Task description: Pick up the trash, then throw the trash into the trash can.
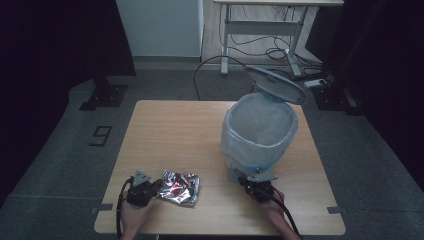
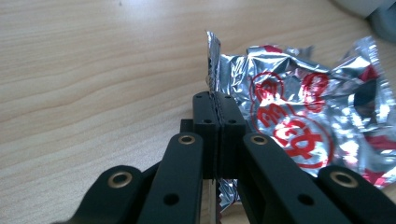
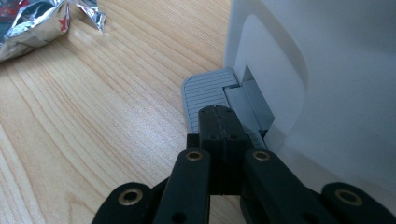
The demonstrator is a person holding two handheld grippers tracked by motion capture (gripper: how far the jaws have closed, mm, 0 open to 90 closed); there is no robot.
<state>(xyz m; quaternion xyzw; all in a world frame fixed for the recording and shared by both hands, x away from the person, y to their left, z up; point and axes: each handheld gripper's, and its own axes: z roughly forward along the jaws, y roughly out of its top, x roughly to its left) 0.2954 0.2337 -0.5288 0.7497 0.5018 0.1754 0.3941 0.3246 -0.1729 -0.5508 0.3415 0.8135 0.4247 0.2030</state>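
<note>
A crumpled silver foil wrapper (image 1: 179, 188) with red print lies on the wooden table (image 1: 175, 130) near its front edge. My left gripper (image 1: 159, 187) is shut on the wrapper's left edge; in the left gripper view the foil's serrated edge (image 2: 213, 60) sticks up from between the closed jaws. A white pedal bin (image 1: 259, 131) lined with a clear bag stands at the right with its lid (image 1: 275, 84) raised. My right gripper (image 1: 246, 181) is shut with nothing in it and presses down on the grey ribbed pedal (image 3: 205, 93) at the bin's foot.
The bin's white wall (image 3: 322, 70) stands close on the right of my right gripper. A corner of the foil wrapper (image 3: 32, 21) shows at the top left of the right gripper view. Beyond the table are a desk frame (image 1: 260, 30) and floor cables.
</note>
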